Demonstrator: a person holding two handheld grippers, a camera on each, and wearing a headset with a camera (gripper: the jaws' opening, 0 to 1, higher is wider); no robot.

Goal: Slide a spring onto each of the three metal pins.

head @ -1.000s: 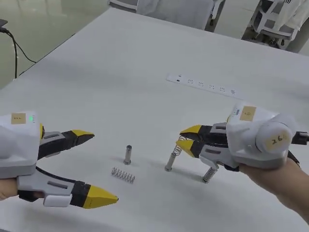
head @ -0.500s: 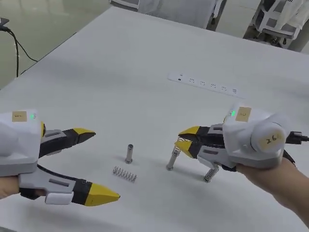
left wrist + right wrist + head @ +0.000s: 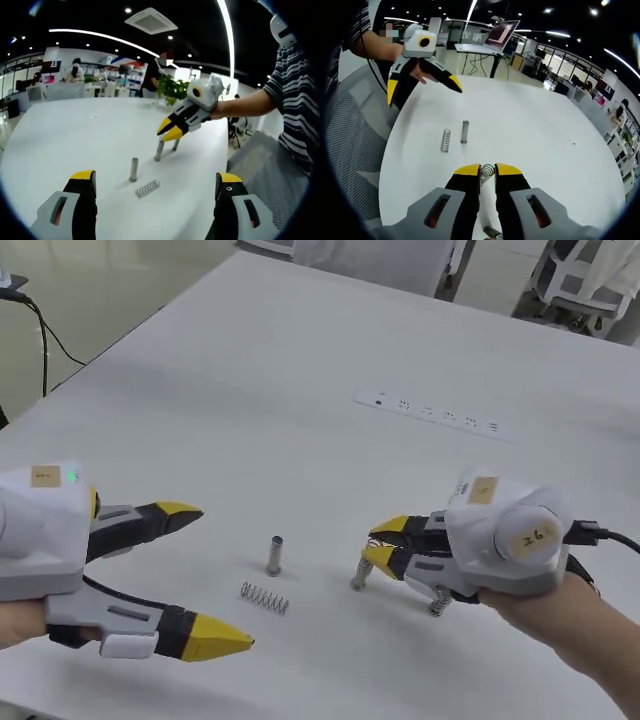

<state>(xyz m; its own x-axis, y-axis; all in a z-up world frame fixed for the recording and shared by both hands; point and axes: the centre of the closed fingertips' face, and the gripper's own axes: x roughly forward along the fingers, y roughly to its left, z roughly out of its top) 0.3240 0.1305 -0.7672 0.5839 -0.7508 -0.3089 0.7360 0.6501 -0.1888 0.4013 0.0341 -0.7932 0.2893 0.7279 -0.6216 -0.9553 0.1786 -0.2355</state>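
— Right gripper (image 3: 376, 545): condition?
— Jaws pressed nearly together, pinching the top coils of a spring (image 3: 487, 171) that sits on the leaning pin (image 3: 360, 578). The hand comes in from the right, forearm low over the surface (image 3: 250, 390), jaws pointing left and slightly downward at the pin's top.
— Left gripper (image 3: 220, 577)?
— Spread wide, holding nothing. It hovers over the near edge, one jaw nearer the person and one farther, aimed across at the parts.
— Remaining items?
— A bare pin (image 3: 275, 555) stands upright between the two grippers. A loose spring (image 3: 264, 598) lies flat just in front of it. A third pin (image 3: 438, 602), spring on it, sits beneath the right gripper's body. A power strip (image 3: 430, 412) lies well behind.
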